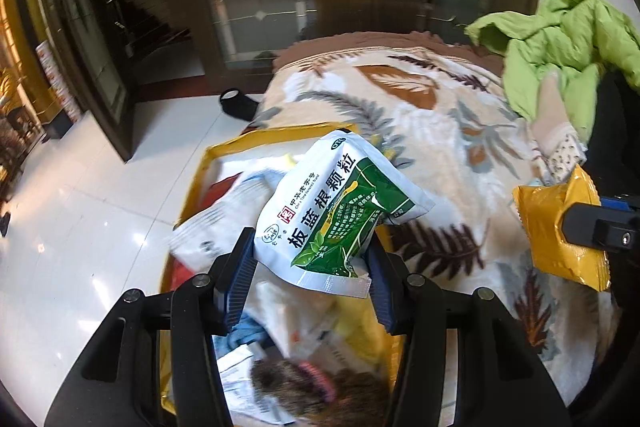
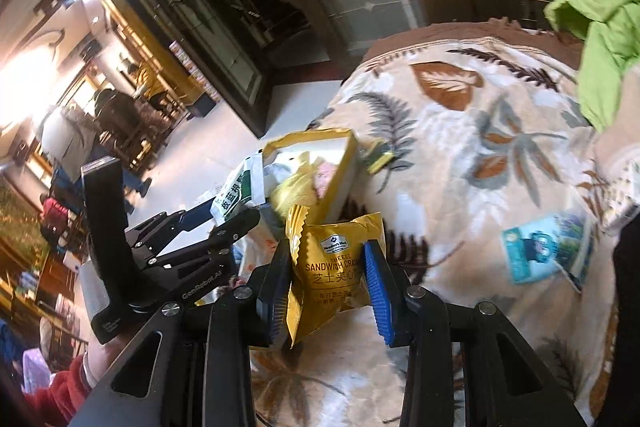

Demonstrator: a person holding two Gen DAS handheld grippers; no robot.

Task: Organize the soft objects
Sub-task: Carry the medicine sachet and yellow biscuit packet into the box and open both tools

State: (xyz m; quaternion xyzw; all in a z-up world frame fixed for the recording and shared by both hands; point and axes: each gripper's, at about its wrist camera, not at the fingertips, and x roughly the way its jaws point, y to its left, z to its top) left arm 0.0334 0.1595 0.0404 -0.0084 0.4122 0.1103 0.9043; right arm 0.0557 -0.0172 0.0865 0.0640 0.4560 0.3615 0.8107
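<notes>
My left gripper (image 1: pixel 310 251) is shut on a white and green sachet (image 1: pixel 340 203), held above an open yellow bag (image 1: pixel 200 183) full of packets. The same sachet (image 2: pixel 236 193) and left gripper (image 2: pixel 224 223) appear left of centre in the right wrist view, beside the yellow bag (image 2: pixel 344 163). My right gripper (image 2: pixel 326 275) is shut on a yellow cheese sandwich cracker packet (image 2: pixel 336 267), over the leaf-patterned blanket (image 2: pixel 460 131). In the left wrist view that cracker packet (image 1: pixel 556 231) and the right gripper (image 1: pixel 576 227) sit at the right edge.
A green jacket (image 1: pixel 560 47) lies at the far right of the blanket (image 1: pixel 400 95). A blue-green card packet (image 2: pixel 548 251) rests on the blanket to the right. White tiled floor (image 1: pixel 100 207) and a dark shoe (image 1: pixel 238 105) are left of the bed. Glass doors stand behind.
</notes>
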